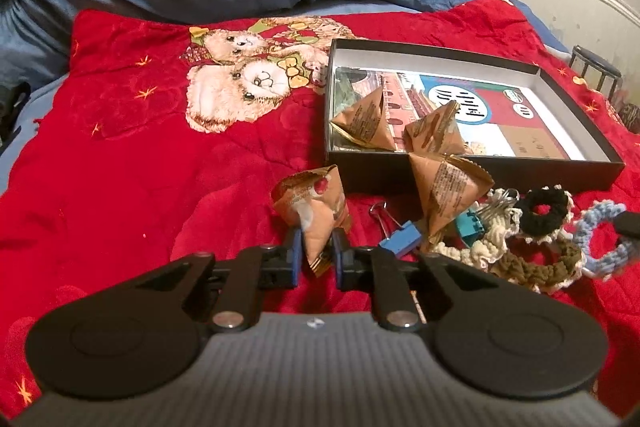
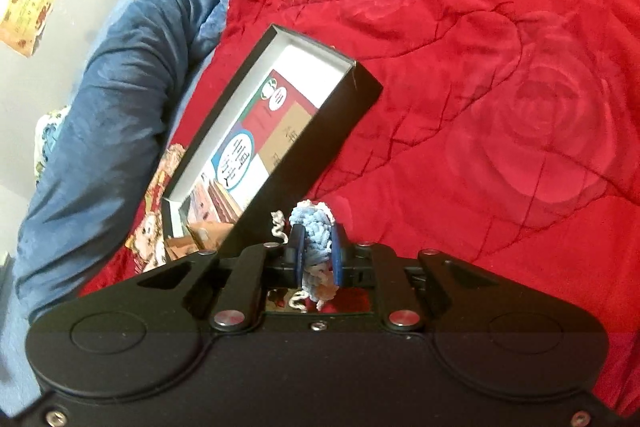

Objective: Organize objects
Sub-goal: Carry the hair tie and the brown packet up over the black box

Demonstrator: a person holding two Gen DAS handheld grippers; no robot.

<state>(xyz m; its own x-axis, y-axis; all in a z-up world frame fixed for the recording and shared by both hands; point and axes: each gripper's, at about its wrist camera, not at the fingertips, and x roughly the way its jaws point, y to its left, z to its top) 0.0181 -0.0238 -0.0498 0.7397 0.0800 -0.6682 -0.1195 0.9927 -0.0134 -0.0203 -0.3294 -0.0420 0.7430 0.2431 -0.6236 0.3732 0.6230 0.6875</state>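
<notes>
Packet (image 1: 316, 215), light and crinkly, sitting near box (image 1: 480, 175): left gripper (image 1: 316, 247) pinching its lower corner. Right gripper (image 2: 316, 251) squeezing soft blue scrunchie (image 2: 314, 231) mid-band.

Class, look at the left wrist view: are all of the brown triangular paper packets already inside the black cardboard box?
No: two brown triangular paper packets lie inside the black cardboard box, one rests outside it, and the left claw grips another.

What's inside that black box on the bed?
The box holds two brown triangular packets lying on a printed card. Whatever lies under the card is hidden.
</notes>
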